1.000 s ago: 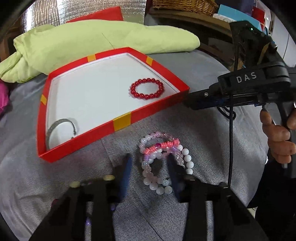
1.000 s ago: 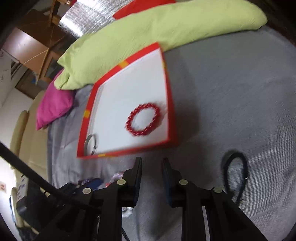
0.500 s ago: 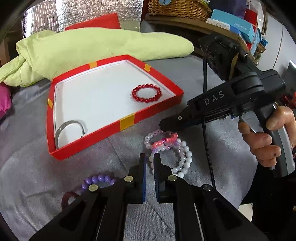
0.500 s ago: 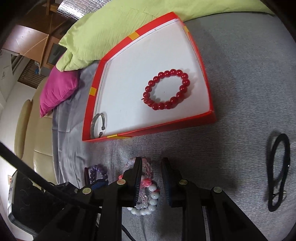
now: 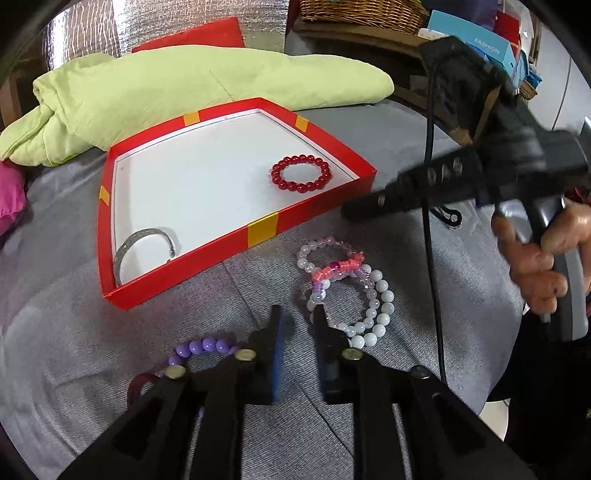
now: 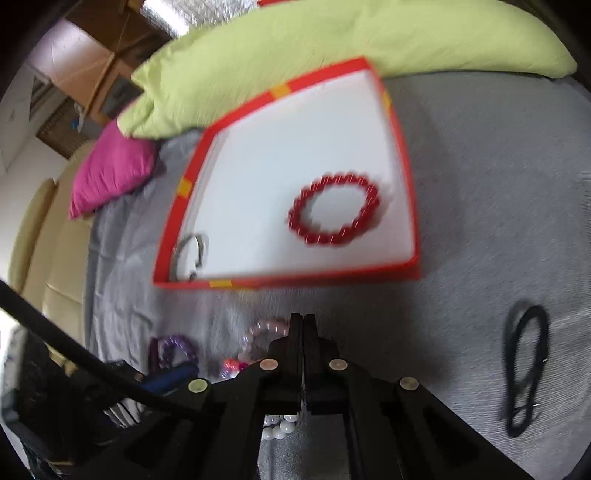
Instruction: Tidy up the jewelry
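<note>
A red box (image 5: 262, 229) with a white floor holds a red bead bracelet (image 5: 301, 173) and a silver bangle (image 5: 142, 245). On the grey cloth lies a pile of white, clear and pink bead bracelets (image 5: 347, 291). A purple bead bracelet (image 5: 201, 345) lies at the near left. My left gripper (image 5: 297, 314) is open and empty, just left of the pile. My right gripper (image 6: 303, 321) is shut and empty, above the pile (image 6: 266, 330), near the box's front wall (image 6: 295, 278). It also shows in the left wrist view (image 5: 351, 212).
A green folded cloth (image 5: 207, 86) lies behind the box. A pink cushion (image 6: 110, 170) is at the left. A black hair tie (image 6: 526, 365) lies on the cloth to the right. A basket (image 5: 362, 13) and boxes stand on a shelf behind.
My left gripper was open, closed, and has opened a little again beside the bead pile. My right gripper closed and moved back from the box.
</note>
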`<state>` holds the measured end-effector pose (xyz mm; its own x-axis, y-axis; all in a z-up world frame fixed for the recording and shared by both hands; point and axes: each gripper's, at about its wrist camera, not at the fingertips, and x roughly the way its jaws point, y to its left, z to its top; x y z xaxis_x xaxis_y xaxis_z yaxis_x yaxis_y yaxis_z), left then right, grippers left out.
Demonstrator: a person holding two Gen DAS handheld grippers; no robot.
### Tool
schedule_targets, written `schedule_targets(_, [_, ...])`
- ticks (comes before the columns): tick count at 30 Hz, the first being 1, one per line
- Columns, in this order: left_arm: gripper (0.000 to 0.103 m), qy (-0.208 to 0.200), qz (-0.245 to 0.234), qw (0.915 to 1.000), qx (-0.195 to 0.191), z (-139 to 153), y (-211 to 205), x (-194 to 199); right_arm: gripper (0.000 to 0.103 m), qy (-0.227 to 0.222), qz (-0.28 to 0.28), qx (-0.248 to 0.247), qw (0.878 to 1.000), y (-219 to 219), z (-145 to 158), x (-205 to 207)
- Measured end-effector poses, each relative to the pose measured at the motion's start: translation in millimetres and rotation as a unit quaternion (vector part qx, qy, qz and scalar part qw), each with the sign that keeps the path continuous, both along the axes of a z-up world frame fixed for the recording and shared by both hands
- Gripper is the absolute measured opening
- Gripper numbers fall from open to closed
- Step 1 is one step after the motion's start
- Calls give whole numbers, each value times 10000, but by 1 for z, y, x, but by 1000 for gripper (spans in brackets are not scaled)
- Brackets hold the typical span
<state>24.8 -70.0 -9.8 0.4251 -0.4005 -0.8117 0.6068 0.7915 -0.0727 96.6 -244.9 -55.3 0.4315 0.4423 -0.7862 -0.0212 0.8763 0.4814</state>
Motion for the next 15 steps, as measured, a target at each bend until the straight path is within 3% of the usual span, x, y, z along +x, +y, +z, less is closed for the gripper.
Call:
schedule_targets(1, [38, -10, -6, 10000, 17, 0, -2, 0, 1, 12, -48, 7, 10000, -4, 1, 0])
schedule_targets(3, [50, -44, 6, 10000, 30, 1, -4, -1, 3, 215, -22, 136, 9997, -9, -2, 3])
schedule_targets(4, [51, -61, -14, 10000, 3, 1, -6, -1, 5, 388, 35, 232, 9990, -10, -6, 4])
schedule_targets(8, [51, -73, -50, 10000, -37, -2, -17, 3, 5, 404, -28, 149, 9991, -9, -6, 4])
schedule_targets(9, [47, -68, -53, 10000, -21, -3, -19, 4, 5, 393, -81, 181, 9990, -11, -6, 5])
schedule_targets(10, [36, -52, -56, 10000, -7, -5, -20, 6, 5, 377, -122, 174, 9991, -12, -6, 5])
schedule_targets(12, [24, 7, -45, 10000, 1, -9, -22, 9, 5, 355, -175, 135, 9991, -13, -6, 5])
schedule_targets(15, [12, 53, -77, 10000, -26, -12, -22, 13, 5, 382, -182, 120, 9990, -13, -8, 6])
